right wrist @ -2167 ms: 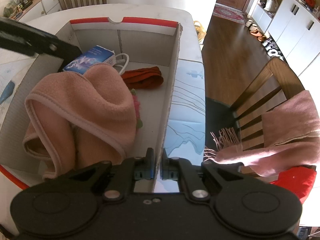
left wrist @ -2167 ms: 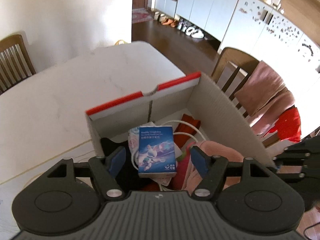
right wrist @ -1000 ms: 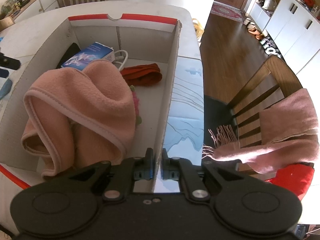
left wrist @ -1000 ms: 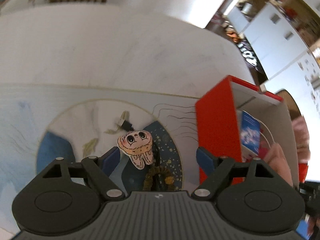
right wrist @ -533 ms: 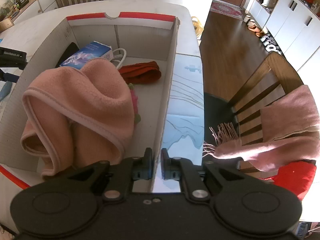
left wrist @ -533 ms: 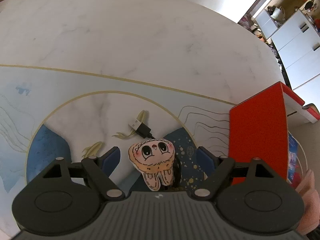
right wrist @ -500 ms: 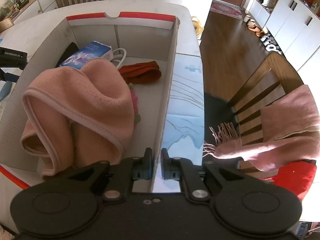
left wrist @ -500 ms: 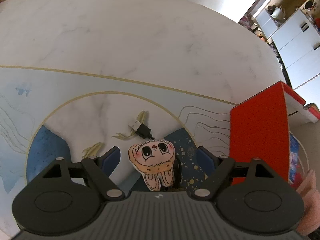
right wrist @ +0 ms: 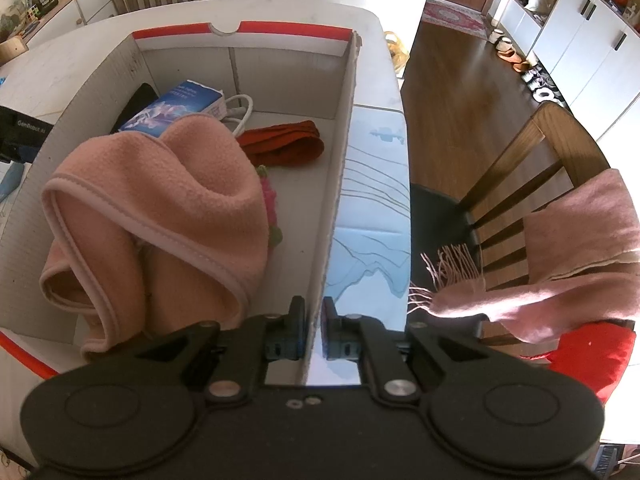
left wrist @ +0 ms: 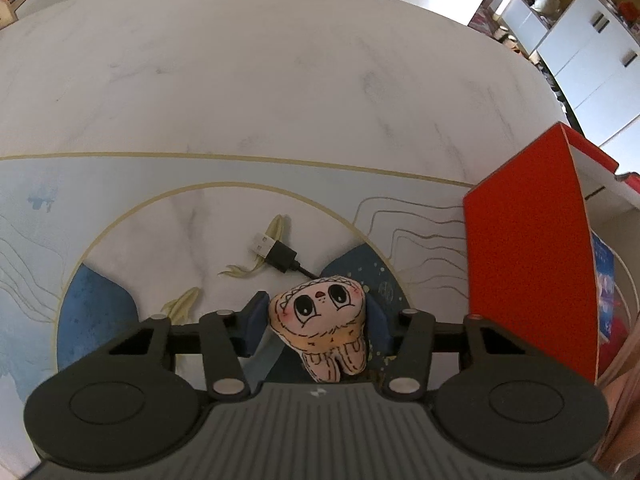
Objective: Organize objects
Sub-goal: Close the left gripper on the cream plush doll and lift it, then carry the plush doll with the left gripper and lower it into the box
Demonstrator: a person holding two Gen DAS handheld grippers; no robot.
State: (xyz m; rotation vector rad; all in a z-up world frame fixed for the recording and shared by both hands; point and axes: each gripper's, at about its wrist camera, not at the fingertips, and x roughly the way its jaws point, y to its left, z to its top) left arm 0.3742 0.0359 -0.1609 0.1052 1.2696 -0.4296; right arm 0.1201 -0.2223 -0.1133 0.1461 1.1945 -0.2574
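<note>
White marble bench [left wrist: 280, 80] with blue-and-gold printed mat. Left claw [left wrist: 316, 320] points steeply down; its jaws have just been closing around the plush charm [left wrist: 320, 320], both blue pads look to be touching its sides, hard to confirm. Black USB plug [left wrist: 276, 252] lies just beyond the charm. Right claw [right wrist: 314, 334] is clenched on the side wall of the cardboard box [right wrist: 340, 152], which holds a pink towel [right wrist: 160, 208].

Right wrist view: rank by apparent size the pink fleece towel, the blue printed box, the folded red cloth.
1. Pink fleece towel, though it is nearest the camera.
2-3. Blue printed box and folded red cloth: look alike; the box is partly covered, so unranked.
</note>
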